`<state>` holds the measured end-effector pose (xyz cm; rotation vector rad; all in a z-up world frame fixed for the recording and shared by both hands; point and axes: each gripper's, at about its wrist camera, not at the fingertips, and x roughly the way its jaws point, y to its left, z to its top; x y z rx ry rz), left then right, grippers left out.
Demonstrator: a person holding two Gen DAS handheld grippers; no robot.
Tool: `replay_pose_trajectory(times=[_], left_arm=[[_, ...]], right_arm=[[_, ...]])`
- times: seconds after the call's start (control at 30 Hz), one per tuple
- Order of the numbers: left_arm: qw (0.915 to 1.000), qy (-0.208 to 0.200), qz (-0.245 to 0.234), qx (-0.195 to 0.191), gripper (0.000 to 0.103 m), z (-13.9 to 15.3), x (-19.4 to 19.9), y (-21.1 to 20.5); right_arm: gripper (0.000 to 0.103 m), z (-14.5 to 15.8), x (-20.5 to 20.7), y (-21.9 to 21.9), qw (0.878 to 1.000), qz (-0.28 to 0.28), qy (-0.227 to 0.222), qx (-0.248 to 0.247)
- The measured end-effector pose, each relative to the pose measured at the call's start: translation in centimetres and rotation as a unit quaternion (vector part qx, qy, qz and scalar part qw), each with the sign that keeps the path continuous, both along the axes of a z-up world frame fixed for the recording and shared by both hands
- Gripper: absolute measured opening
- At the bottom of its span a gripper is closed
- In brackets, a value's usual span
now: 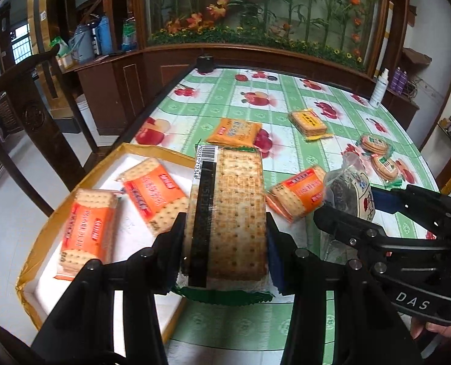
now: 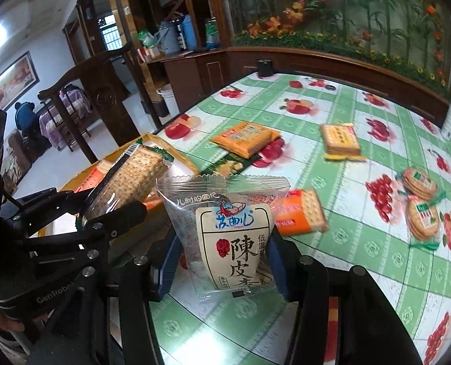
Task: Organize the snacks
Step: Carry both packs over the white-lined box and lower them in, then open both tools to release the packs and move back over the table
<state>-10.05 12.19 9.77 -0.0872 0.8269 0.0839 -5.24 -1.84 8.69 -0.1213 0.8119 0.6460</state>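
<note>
My left gripper (image 1: pixel 225 243) is shut on a clear cracker pack with a green end (image 1: pixel 234 213) and holds it over the right edge of a yellow-rimmed white box (image 1: pixel 43 243). Two orange cracker packs (image 1: pixel 87 231) (image 1: pixel 155 193) lie in the box. My right gripper (image 2: pixel 222 258) is shut on a clear snack bag with a cream label (image 2: pixel 231 237), held above the table just right of the box. That bag also shows in the left wrist view (image 1: pixel 351 191). The held cracker pack shows in the right wrist view (image 2: pixel 134 179).
On the green fruit-print tablecloth (image 1: pixel 256 103) lie loose packs: orange ones (image 1: pixel 298 194) (image 1: pixel 234 132), a yellow one (image 1: pixel 309 123), two round-biscuit packs (image 1: pixel 377 152). A white bottle (image 1: pixel 379 89) stands at the far right. A dark wooden chair (image 1: pixel 33 115) stands left of the table.
</note>
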Motion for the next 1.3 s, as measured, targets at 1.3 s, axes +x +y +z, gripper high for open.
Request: replay_pose_trajectory(times=[1.3], left_arm=[[0.9873,0.053,0.149,-0.016,0.050,-4.1,-3.3,15.2]], right_arm=[[0.056,-2.8,0.1,17.2,0.986,0.151,0.046,-0.055]])
